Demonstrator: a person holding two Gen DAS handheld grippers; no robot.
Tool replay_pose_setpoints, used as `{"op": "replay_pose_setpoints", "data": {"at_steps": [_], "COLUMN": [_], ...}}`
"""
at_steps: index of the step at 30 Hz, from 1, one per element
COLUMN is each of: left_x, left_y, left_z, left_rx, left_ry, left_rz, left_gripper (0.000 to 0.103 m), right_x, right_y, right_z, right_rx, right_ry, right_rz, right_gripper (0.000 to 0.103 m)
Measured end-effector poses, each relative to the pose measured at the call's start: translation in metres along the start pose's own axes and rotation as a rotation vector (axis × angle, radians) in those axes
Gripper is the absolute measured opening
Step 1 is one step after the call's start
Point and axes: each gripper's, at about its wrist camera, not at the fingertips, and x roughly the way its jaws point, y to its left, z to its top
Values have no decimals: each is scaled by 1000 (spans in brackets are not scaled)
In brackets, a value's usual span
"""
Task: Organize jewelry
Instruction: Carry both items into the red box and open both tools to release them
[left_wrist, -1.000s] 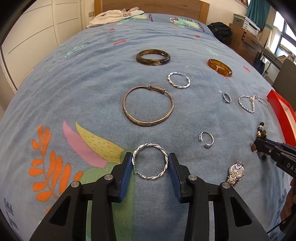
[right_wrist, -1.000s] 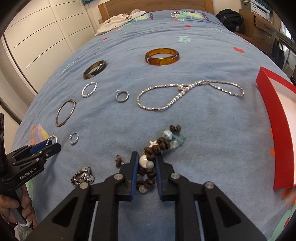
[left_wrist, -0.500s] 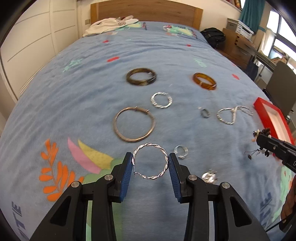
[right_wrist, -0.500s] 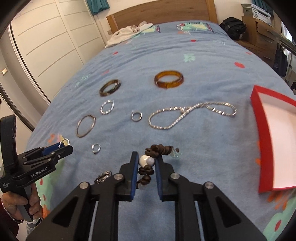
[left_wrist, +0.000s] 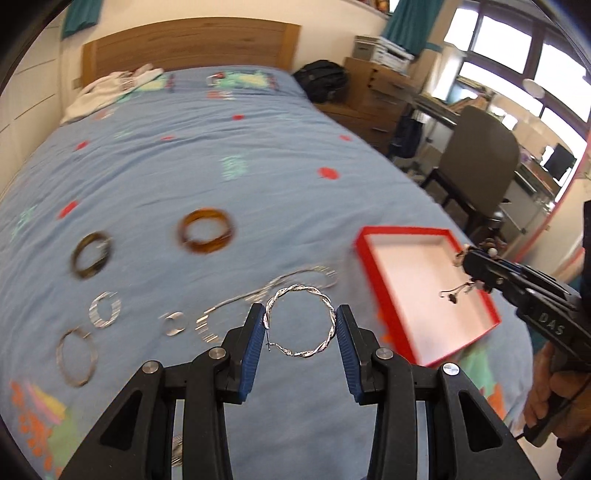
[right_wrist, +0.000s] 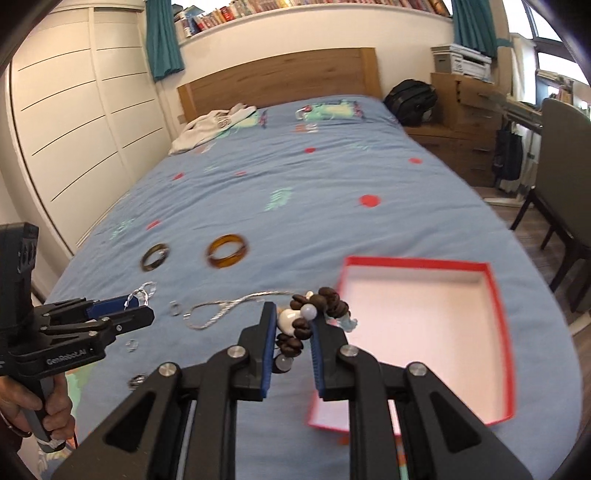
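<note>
- On the blue bedspread (right_wrist: 314, 221) to my right sits the red box (right_wrist: 496, 295), its white inside bare in both views; nothing lies in it.
- I have the left gripper (left_wrist: 300, 325) narrowed onto a twisted silver hoop (left_wrist: 301, 323), the blue pads pressing its two sides, lifted clear of the bed and just short of the box's near-left corner.
- I have the right gripper (right_wrist: 293, 326) clamped on a brown bead bracelet (right_wrist: 317, 306) with a white bead among the dark ones; part of it bulges over the pad on the right, up against the box's left rim.
- From the left wrist I see the right gripper (left_wrist: 476, 269) over the box with thin strands dangling from it above the white floor; its own camera hides that.
- That same view shows a plain thin bangle (left_wrist: 75, 356) at the lower left.
- From the right wrist I get the left gripper (right_wrist: 122, 308) side-on, a hand (right_wrist: 48, 410) on its grip, and a small ring (right_wrist: 136, 380) under it.
- Both views share the amber bangle (left_wrist: 207, 236), the dark bangle (left_wrist: 90, 258) and the silver chain (right_wrist: 229, 306), all loose on the bed and blurred.
</note>
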Motion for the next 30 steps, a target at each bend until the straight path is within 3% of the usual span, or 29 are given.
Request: {"op": "replay_pose_setpoints", "data": {"at_steps": [7,14,21,30], "left_x": [68,132,169,173], "left_y": [-76,-103,-102,-97], "left_z": [44,62,51,37], "left_rx": [76,73,61,41], "left_ry": [18,71,136,112], "left_rz": [-107,-126,-85,1], "left_gripper": [38,39,39,39], "right_x": [20,65,99,111], "right_y": [-78,-126,-146,-158], "right_z": [22,24,4,-7], "right_rx": [7,26,51,32], "right_ry": [13,74,136,157], "right_rz": [-55,-60,-79,-52], "right_gripper": [17,17,17,17]}}
